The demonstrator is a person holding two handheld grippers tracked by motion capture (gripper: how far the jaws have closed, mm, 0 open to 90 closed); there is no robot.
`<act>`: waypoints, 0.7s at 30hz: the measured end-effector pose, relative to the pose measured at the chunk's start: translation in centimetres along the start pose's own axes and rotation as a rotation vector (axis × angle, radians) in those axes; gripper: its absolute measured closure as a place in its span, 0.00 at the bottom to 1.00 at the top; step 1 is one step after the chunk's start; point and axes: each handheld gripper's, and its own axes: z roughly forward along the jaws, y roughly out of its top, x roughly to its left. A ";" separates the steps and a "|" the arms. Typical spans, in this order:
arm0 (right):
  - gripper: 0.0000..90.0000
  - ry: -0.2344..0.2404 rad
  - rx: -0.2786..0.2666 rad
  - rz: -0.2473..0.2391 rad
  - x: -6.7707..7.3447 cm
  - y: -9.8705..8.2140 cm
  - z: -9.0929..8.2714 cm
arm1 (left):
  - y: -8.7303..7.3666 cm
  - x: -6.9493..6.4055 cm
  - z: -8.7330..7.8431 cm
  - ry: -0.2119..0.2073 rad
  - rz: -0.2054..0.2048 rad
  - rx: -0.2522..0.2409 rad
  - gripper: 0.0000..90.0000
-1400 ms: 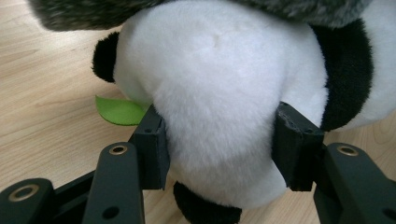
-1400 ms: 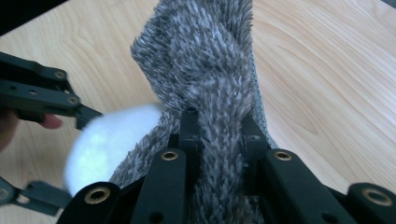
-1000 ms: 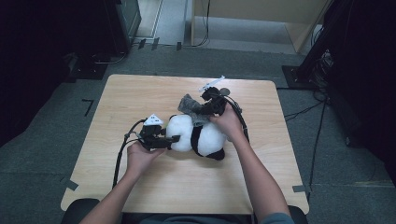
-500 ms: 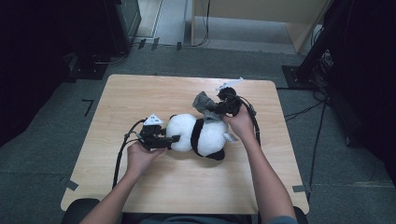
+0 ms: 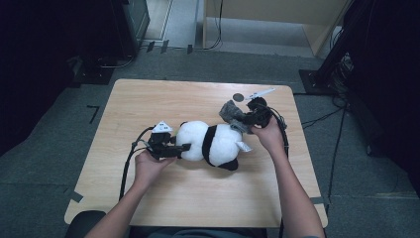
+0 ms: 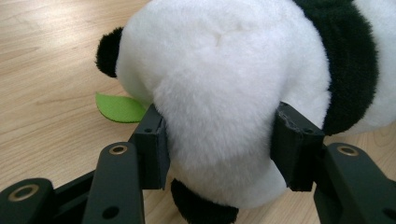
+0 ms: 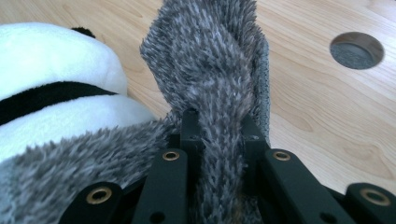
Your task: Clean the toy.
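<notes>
1. Right now the panda toy (image 5: 213, 144) lies on its side near the middle of the table (image 5: 148, 99).
2. My left gripper (image 5: 181, 148) is at the panda's 9 o'clock, and my two black fingers (image 6: 152, 140) squeeze its soft white head.
3. My right gripper (image 5: 242, 120) is at the panda's 1 o'clock, pinching a fuzzy grey cloth (image 7: 210, 60) tight, with the cloth touching the panda's back.
4. A little green leaf (image 6: 119, 108) pokes out under the panda's head.
5. A round hole (image 5: 238, 97) sits in the table at 12 o'clock from the cloth.

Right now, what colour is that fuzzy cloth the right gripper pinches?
Grey, flecked with white: the fuzzy cloth shows best in the right gripper view.
</notes>
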 end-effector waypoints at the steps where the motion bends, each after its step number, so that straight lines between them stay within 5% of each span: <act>1: 0.87 0.001 -0.009 0.003 0.0 0.0 -0.3 | 0.0 0.0 0.0 -0.001 0.000 0.000 0.50; 10: 0.87 0.031 -0.082 -0.048 2.6 2.3 -2.0 | 0.0 0.1 0.0 -0.005 0.004 -0.002 0.48; 21: 0.87 0.132 -0.088 -0.144 8.2 5.5 0.1 | 0.0 0.2 0.0 -0.006 0.012 -0.005 0.44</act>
